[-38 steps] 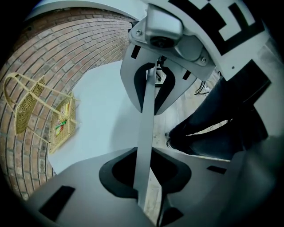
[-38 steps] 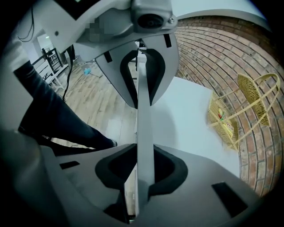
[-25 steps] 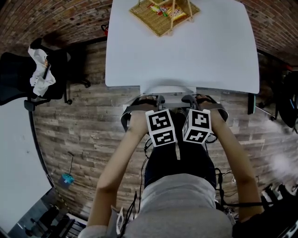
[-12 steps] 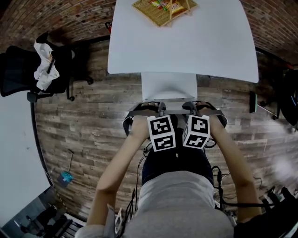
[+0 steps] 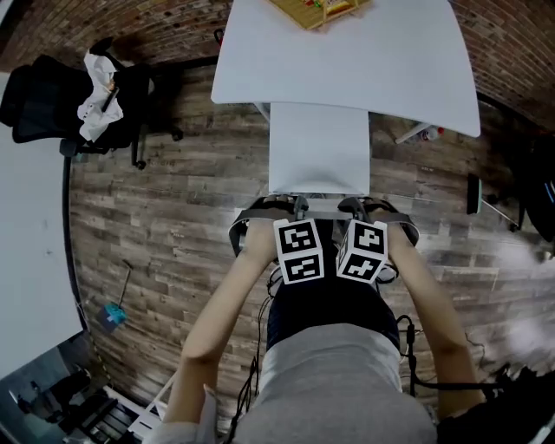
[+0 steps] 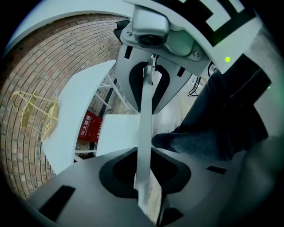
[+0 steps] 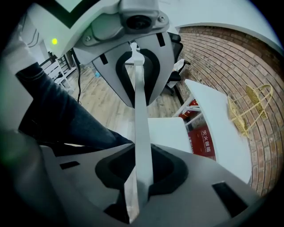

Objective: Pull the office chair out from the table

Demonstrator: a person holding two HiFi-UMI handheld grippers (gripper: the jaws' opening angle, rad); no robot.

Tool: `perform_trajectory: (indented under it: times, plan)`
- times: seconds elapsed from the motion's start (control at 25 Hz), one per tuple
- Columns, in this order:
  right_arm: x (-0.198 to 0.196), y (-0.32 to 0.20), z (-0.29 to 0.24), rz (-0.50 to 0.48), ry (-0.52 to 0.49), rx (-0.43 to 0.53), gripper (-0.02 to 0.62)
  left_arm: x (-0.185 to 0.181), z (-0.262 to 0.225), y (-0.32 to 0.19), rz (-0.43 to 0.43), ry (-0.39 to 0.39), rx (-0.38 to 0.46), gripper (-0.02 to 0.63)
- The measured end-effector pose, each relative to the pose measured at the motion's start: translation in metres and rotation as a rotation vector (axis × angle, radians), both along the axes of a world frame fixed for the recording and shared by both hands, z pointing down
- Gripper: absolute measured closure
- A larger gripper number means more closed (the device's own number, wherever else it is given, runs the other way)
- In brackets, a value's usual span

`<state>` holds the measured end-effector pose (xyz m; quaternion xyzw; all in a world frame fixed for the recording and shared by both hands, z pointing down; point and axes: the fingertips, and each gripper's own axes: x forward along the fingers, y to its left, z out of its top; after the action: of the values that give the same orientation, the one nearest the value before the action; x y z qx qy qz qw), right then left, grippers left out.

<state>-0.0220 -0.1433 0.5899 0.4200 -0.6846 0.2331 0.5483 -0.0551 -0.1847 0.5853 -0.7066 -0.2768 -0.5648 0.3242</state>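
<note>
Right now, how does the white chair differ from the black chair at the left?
The white chair has a bare seat; the black chair carries a white cloth. The white chair is at the table, its back clamped in the jaws of the left gripper and right gripper; the black chair stands apart, untouched. Both stand on the wooden floor.

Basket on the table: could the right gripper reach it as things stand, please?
Probably not: the right gripper is shut on the chair back, and the basket sits far across the table, beyond the seat.
</note>
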Motion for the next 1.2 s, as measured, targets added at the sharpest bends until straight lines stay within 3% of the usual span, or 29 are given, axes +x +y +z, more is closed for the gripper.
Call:
perform_trajectory:
  times: [0.72, 1.2]
  plan:
    - [-0.1, 0.082, -0.004, -0.022, -0.025, -0.021, 0.508, -0.1, -0.004, 0.082, -0.022, -0.012, -0.011, 0.522]
    - [-0.114, 0.086, -0.002, -0.002, -0.024, -0.019, 0.506, -0.113, -0.004, 0.087, -0.011, 0.021, -0.06, 0.52]
